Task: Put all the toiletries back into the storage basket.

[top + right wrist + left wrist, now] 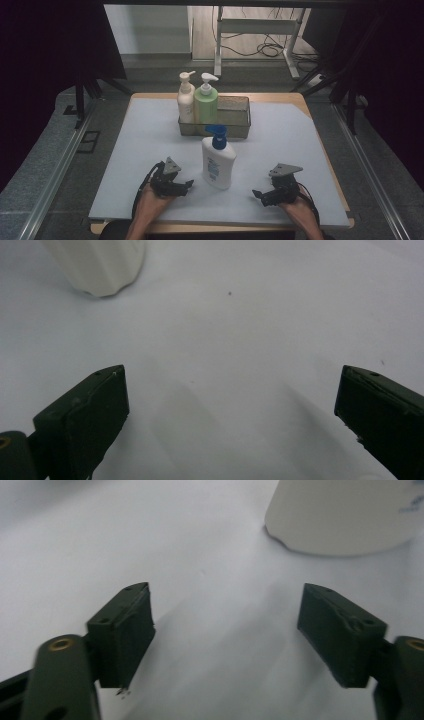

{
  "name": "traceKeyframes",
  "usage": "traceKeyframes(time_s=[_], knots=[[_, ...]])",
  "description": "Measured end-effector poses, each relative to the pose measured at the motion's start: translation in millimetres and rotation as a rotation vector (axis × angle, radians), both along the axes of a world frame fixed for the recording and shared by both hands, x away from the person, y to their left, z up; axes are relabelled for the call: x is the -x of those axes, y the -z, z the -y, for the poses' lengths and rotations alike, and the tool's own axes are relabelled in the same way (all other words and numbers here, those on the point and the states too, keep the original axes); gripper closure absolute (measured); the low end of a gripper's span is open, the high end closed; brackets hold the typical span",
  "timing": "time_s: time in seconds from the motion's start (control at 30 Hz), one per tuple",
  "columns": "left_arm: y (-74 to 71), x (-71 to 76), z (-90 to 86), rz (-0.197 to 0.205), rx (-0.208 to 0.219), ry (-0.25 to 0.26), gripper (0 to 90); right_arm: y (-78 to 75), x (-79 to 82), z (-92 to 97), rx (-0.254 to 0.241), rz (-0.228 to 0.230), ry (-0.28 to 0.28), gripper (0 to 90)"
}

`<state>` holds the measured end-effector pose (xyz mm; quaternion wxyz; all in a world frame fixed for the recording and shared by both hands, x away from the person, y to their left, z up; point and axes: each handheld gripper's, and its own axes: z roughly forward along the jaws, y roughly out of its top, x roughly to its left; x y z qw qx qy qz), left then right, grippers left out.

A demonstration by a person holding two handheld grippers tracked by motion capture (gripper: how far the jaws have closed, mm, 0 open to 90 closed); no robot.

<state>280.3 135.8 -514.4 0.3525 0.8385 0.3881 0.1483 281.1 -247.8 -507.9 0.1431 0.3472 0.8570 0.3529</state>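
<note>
A white bottle with a blue pump [218, 162] stands upright on the white tabletop [145, 135], in front of the basket. My left gripper [188, 184] rests low to the bottle's left and points toward it. In the left gripper view its jaws [225, 630] stand wide apart over bare table, with the bottle's base [345, 520] ahead at the upper right. My right gripper [256, 194] sits to the bottle's right, open. The right gripper view [230, 410] has nothing between the jaws, and the bottle's base [97, 265] is at the upper left.
A dark wire basket [237, 125] stands behind the white bottle. It holds a cream pump bottle [186, 100] and a green pump bottle [205, 102] at its left end. Dark curtains and metal rails flank the table, and a desk frame stands beyond it.
</note>
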Motion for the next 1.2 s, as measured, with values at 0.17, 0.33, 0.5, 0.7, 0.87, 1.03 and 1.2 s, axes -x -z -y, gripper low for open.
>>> traceKeyframes(time_s=[0.17, 0.33, 0.5, 0.7, 0.87, 1.03, 1.2], knots=[[0.4, 8.7, -4.0, 0.008, -0.007, -0.010, 14.0, -3.6, 1.0, -2.8, -0.007, 0.010, -0.023, 0.0], [4.1, 10.1, -5.6, -0.002, -0.014, -0.016, 12.9, -8.2, 1.3, -6.9, -0.028, 0.009, -0.036, 0.0], [8.2, 7.7, -5.5, -0.018, -0.026, -0.018, 12.7, -14.4, 4.1, -12.8, -0.042, 0.011, -0.058, 0.0], [9.0, 7.9, -6.1, -0.021, -0.022, -0.020, 12.6, -24.1, 5.7, -17.0, -0.070, 0.017, -0.070, 0.0], [9.3, 7.9, -6.2, -0.020, -0.021, -0.021, 12.5, -38.7, 7.9, -27.3, -0.099, 0.038, -0.100, 0.0], [9.4, 8.1, -6.2, -0.019, -0.021, -0.022, 12.6, -47.2, 6.7, -35.9, -0.138, 0.044, -0.120, 0.0], [9.5, 8.2, -6.0, -0.019, -0.018, -0.025, 12.6, -52.3, 3.7, -45.1, -0.120, 0.048, -0.136, 0.0]])
